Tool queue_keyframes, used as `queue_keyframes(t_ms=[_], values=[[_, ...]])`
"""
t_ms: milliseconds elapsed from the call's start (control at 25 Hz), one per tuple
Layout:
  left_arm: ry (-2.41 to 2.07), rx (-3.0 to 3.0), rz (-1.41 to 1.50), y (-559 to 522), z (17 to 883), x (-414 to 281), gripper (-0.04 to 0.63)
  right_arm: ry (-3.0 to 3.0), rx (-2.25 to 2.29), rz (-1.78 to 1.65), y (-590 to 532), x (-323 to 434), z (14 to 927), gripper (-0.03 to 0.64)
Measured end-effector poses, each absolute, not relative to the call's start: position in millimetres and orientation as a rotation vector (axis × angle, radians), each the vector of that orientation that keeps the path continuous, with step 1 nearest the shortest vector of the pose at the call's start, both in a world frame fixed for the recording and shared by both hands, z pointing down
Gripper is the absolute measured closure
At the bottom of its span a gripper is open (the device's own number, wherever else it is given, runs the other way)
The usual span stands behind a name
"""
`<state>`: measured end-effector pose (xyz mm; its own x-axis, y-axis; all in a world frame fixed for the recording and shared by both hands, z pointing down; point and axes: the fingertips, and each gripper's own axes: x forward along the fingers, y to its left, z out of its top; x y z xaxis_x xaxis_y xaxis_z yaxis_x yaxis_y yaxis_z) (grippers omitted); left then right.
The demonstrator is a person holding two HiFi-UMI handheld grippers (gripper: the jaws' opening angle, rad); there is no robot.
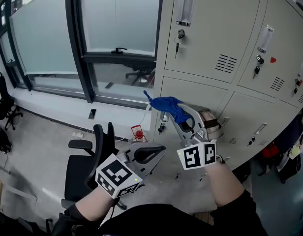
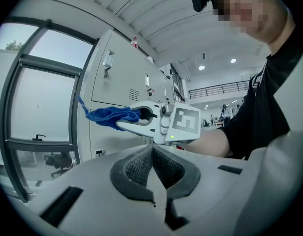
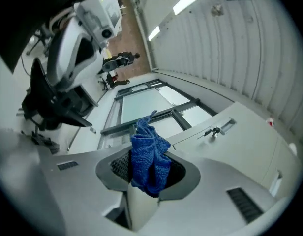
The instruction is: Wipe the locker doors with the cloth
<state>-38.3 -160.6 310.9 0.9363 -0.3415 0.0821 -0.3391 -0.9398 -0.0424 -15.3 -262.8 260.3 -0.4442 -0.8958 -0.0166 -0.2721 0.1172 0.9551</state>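
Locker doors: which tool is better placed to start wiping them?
Right. The right tool is shut on the blue cloth and is raised toward a locker door. The left tool is shut on nothing and sits lower, farther from the doors.

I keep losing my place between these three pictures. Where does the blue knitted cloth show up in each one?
Head view: the blue knitted cloth sits at the centre, held in the tip of the right gripper.
Left gripper view: left of centre, at mid-height.
Right gripper view: dead centre, pinched between the jaws.
Shared landmark: the beige metal locker door with keys is behind the cloth in all three.
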Motion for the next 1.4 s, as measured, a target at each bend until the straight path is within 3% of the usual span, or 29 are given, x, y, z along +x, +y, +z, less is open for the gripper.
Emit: queue_keyframes(t_ms=[520,960,1400], values=[[0.574,-3.056,-0.179,-163,322,-50,0.588,-1.262,0.979,-1.556,-339,-35,250,0.514],[0.585,-3.062,-0.191,-170,325,-49,0.588,-1.205,1.009,-1.606,-350,-28,255,0.514],[0.514,-3.075,-0.196,-165,326,-17,0.588,-1.199,1.04,-1.549,-335,30,257,0.514]])
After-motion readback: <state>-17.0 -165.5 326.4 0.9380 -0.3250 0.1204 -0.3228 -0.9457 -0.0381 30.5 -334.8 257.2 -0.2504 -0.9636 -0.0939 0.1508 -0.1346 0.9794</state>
